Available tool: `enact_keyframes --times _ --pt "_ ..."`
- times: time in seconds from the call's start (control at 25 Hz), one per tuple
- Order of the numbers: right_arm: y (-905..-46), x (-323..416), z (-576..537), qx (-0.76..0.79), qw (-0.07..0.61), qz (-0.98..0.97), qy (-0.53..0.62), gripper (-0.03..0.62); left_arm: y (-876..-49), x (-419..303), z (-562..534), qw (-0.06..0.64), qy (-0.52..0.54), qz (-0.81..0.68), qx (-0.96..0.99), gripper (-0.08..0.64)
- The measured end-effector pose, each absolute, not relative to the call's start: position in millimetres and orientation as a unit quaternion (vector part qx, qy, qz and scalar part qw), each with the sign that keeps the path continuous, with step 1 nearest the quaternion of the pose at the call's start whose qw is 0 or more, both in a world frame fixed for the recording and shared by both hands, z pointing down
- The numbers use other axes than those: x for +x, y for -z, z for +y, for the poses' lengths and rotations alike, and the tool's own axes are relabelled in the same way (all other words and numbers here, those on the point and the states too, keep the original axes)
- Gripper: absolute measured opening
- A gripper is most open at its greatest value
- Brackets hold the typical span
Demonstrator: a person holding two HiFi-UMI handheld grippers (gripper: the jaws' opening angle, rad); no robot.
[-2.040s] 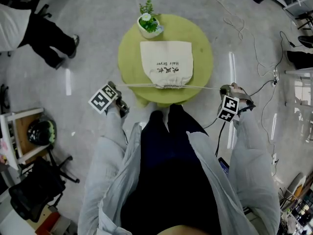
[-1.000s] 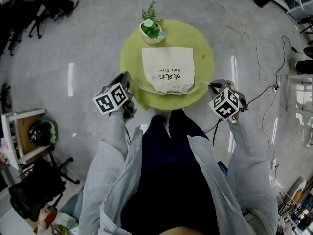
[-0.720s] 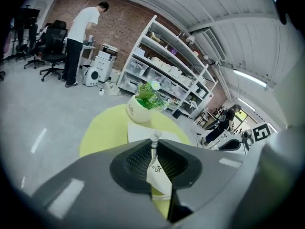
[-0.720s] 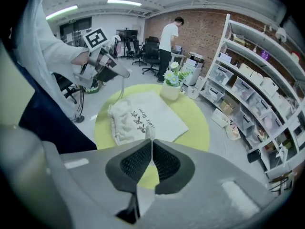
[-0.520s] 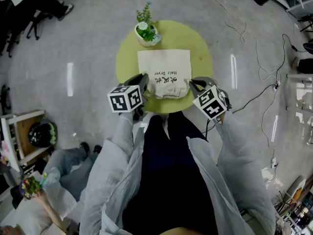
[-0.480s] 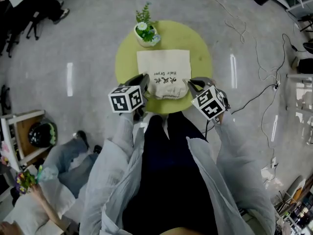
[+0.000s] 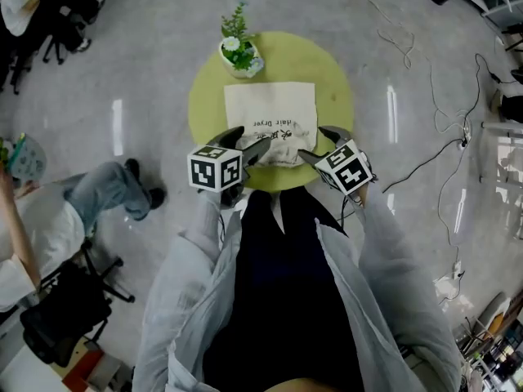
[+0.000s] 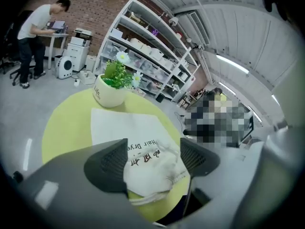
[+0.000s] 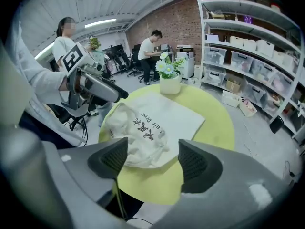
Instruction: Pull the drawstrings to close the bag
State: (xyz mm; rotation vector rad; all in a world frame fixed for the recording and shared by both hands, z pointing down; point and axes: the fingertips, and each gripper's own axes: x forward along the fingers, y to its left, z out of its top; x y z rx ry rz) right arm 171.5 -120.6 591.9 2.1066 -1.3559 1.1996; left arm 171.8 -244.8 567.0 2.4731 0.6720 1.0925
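A round yellow-green desk (image 7: 331, 72) is standing on a glossy grey floor (image 7: 147, 80). Loose cables (image 7: 425, 145) are trailing over the floor at the right, and a black chair (image 7: 57, 317) is sitting at the lower left. A cream cloth bag (image 7: 270, 113) is lying flat across the middle of the desk, printed side up, with its gathered mouth reaching the desk's near edge. A white flowerpot (image 7: 237, 55) with green leaves and white flowers is standing at the far left edge, just beyond the bag's far left corner.

The left gripper (image 7: 250, 140) and the right gripper (image 7: 314, 142) are hovering over the near edge, 1 on each side of the puckered mouth. Both have just been opening their jaws, which are standing well apart. The pads are pressing on nothing, and the bunched mouth is showing through each gap.

The head view is taking in the floor and a seated person's legs (image 7: 114, 190) at the left. The left gripper view is adding white shelves (image 8: 143, 37) loaded with bins, a brick wall (image 8: 71, 4) and a drawstring (image 8: 145, 198) lying slack in a loop at the near edge. The right gripper view is catching the left gripper across the bag and another person (image 9: 153, 44) sitting by the far wall.
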Motion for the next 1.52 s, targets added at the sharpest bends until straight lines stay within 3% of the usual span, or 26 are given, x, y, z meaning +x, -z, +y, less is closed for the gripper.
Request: enact_keyframes --times 0.12,0.32,0.52,0.84,1.08,1.32,1.52 --pt "-594 169 -116 0.74 0.175 -0.49 -0.426 0.367 -568 168 -242 0.171 -0.386 0.25 0.871 0.408" --pt "-592 165 -111 0.744 0.156 -0.493 -0.423 0.379 -571 162 -247 0.173 -0.392 0.247 0.869 0.471" --pt "-587 154 -109 0.747 0.117 -0.495 -0.429 0.379 -568 153 -255 0.176 -0.386 0.241 0.873 0.472" --pt "-541 151 -109 0.803 -0.011 -0.447 -0.393 0.374 -541 135 -263 0.177 -0.357 0.235 0.887 0.426" --pt "-496 140 -115 0.838 -0.051 -0.429 -0.333 0.308 -511 124 -255 0.179 -0.322 0.257 0.893 0.366" --pt "-460 125 -109 0.866 -0.096 -0.401 -0.283 0.178 -478 108 -250 0.195 -0.277 0.282 0.898 0.288" --pt "-442 112 -102 0.888 -0.093 -0.375 -0.249 0.095 -447 96 -252 0.192 -0.23 0.289 0.909 0.174"
